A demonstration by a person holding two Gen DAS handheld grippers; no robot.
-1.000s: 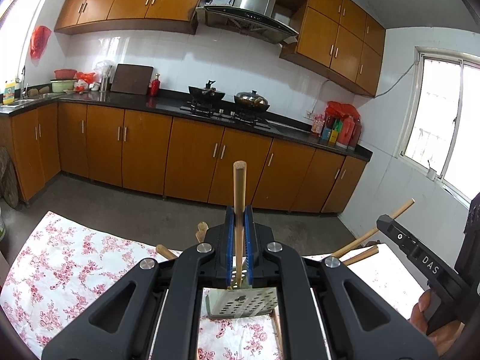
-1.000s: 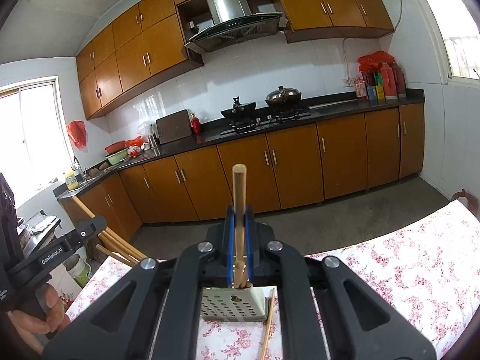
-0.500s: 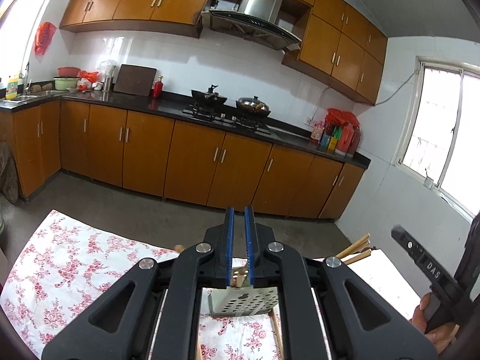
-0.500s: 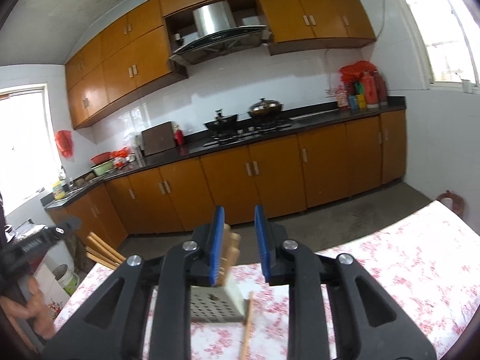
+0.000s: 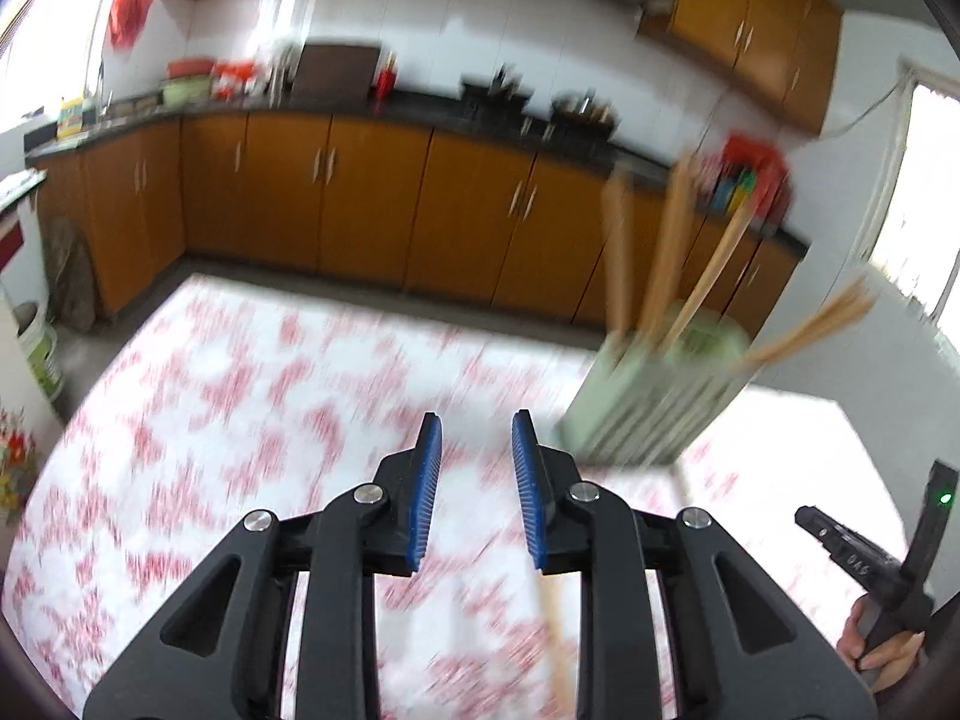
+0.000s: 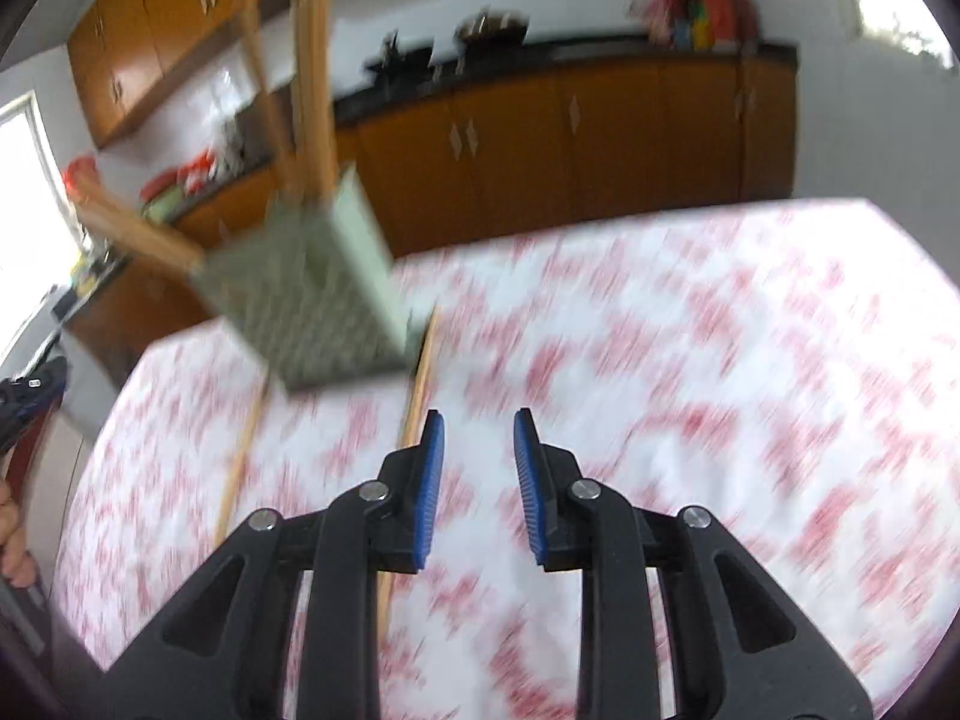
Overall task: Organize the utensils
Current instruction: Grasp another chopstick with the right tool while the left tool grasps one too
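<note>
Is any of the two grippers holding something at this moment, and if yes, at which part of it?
Nothing is held. The left gripper and the right gripper both stand open, with only the floral tablecloth visible between their fingers.

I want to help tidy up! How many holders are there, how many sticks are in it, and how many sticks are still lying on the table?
Holder: 1
Sticks in it: 4 (blurry, so roughly)
Loose sticks on the cloth: 2
Total: 7
</note>
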